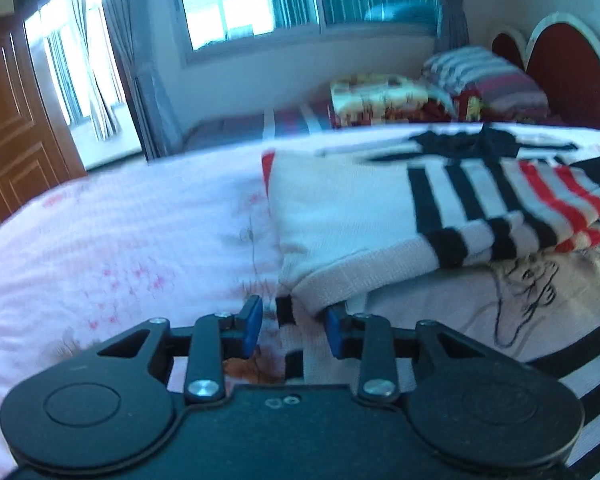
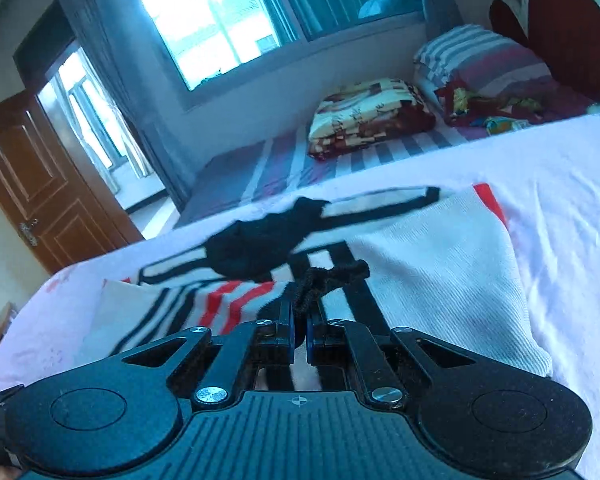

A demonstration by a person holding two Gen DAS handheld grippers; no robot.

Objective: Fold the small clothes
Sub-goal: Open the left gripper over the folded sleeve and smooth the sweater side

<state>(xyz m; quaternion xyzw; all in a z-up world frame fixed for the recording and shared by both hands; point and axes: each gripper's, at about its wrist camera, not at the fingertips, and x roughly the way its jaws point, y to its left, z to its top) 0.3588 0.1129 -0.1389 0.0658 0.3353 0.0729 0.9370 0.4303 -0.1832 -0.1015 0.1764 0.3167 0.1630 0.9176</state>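
Observation:
A small white knit sweater (image 1: 340,208) with black and red stripes and a black bow (image 1: 480,142) lies on the pink flowered bed sheet (image 1: 120,240). My left gripper (image 1: 294,312) sits low at the sweater's ribbed hem (image 1: 340,280). Its blue pads (image 1: 254,328) stand apart with fabric between them and a gap showing beside the left pad. In the right wrist view the same sweater (image 2: 432,264) spreads ahead. My right gripper (image 2: 300,320) is shut on a black knit strip (image 2: 336,274) of it, lifted slightly off the striped part. The black bow (image 2: 256,248) lies just beyond.
Beyond the sheet lies a striped mattress (image 2: 260,160) with a folded patterned quilt (image 2: 368,116) and a striped pillow (image 2: 480,60) by the red headboard (image 2: 572,28). A window (image 2: 204,16) and a wooden door (image 2: 40,184) stand far left.

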